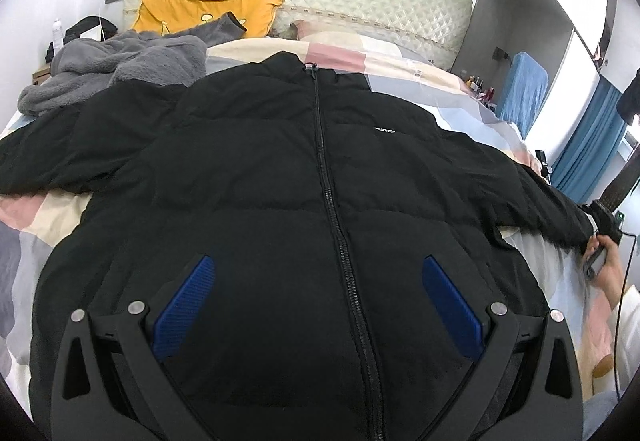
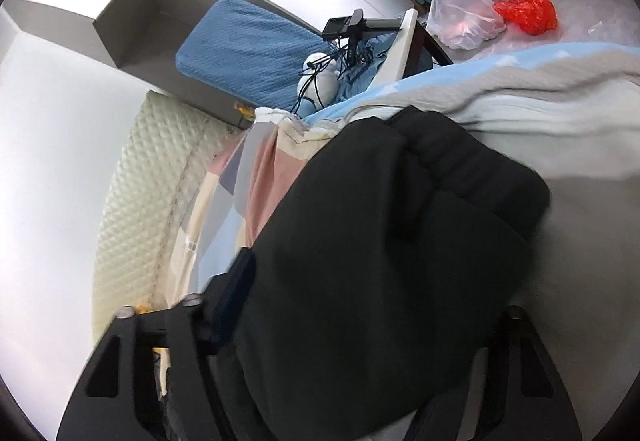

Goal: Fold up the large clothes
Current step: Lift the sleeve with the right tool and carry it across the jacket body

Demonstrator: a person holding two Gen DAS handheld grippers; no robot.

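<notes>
A black puffer jacket [image 1: 280,181] lies zipped and face up on the bed, collar toward the headboard, both sleeves spread out sideways. My left gripper [image 1: 316,265] hovers open over the lower front, its blue pads [image 1: 184,305] either side of the zip with nothing between them. In the right wrist view the sleeve [image 2: 380,241] fills my right gripper [image 2: 372,281]. The left blue pad [image 2: 234,293] presses against the fabric, and the other finger is hidden under it. A person's hand [image 1: 606,269] holds that gripper at the sleeve end.
A grey fleece garment [image 1: 112,69] and a yellow pillow [image 1: 208,11] lie at the head of the patchwork bed cover [image 1: 380,61]. A blue chair [image 1: 520,89] stands right of the bed. A camera stand [image 2: 352,25], a clear bag [image 2: 464,17] and a red bag [image 2: 528,15] lie beyond the bed edge.
</notes>
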